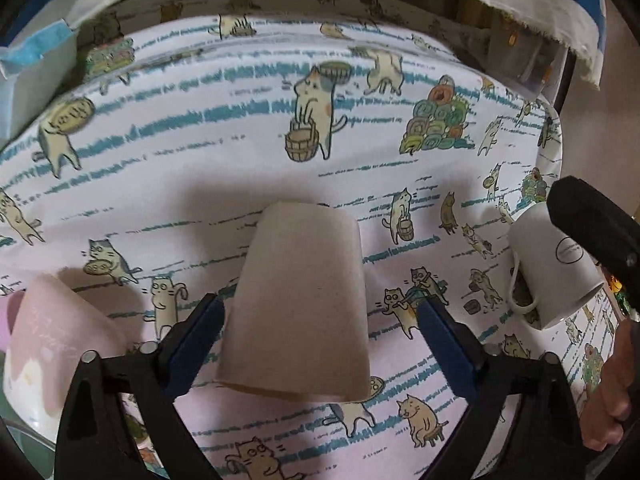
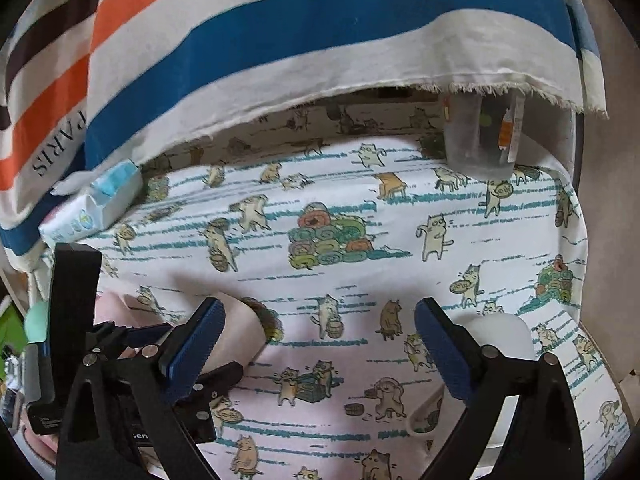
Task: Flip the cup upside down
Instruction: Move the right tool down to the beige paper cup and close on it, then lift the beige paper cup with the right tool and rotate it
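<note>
A beige cup stands upside down on the cat-print tablecloth, between the blue pads of my left gripper. The jaws stand wide and do not touch it. A white mug with a handle stands at the right, under the black body of the other gripper. A pink cup stands at the left. In the right wrist view my right gripper is open and empty over the cloth. The white mug sits partly hidden behind its right finger. The left gripper and the beige cup show at the left.
A striped cloth hangs over the back of the table. A tissue pack lies at the back left. A clear plastic container stands at the back right. The table's right edge is close to the white mug.
</note>
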Demonstrator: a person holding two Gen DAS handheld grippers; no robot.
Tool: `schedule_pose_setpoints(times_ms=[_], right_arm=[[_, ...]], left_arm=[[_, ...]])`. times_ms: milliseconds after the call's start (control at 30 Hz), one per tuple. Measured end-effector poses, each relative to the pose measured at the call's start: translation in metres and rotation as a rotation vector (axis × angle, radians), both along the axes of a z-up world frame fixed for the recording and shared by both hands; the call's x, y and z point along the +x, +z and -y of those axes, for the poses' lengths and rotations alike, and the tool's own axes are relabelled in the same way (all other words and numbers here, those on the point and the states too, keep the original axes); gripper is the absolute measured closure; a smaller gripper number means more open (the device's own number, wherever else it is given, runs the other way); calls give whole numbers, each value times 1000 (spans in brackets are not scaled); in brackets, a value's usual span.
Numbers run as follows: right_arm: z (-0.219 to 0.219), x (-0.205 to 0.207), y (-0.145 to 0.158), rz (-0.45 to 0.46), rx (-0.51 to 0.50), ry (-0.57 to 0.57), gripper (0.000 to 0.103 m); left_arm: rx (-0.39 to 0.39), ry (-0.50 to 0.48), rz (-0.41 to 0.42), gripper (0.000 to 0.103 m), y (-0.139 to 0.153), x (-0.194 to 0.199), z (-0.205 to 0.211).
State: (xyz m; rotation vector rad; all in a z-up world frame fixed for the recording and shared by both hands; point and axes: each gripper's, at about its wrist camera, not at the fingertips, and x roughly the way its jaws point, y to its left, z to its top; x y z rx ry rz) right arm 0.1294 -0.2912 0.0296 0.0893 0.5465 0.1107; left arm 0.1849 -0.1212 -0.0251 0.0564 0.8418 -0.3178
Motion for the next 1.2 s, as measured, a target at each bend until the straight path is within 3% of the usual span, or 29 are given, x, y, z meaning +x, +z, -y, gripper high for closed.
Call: schedule_pose_setpoints(times_ms=[233,300,333,367,433,667,933,1200], right_arm=[[-2,14,-18,-69,-29,-22,10],[-1,20,-25,-108,-11,-5,14],[-1,23,-28,-131,7,10,15],[-1,24,-30,-140,16,18,17],[-3,24,-31,-146,22,34,22],[-5,9,-13,-77,41,85,23],[-7,1,-6,-58,81,137,23],[-20,9,-21,-112,48,161,23]], left_arm=[[0,18,-20,13,-9,8,3],[21,26,-16,21,-12,9,5],[36,30,-16,33,-13,10,6],[42,26,-21,34,-14,11,8],[31,27,-23,35,-13,9,7],[43,-33,48,36,5,-34,-2],[31,-99,153,36,17,-87,-6],[11,-225,118,36,4,-97,-4]])
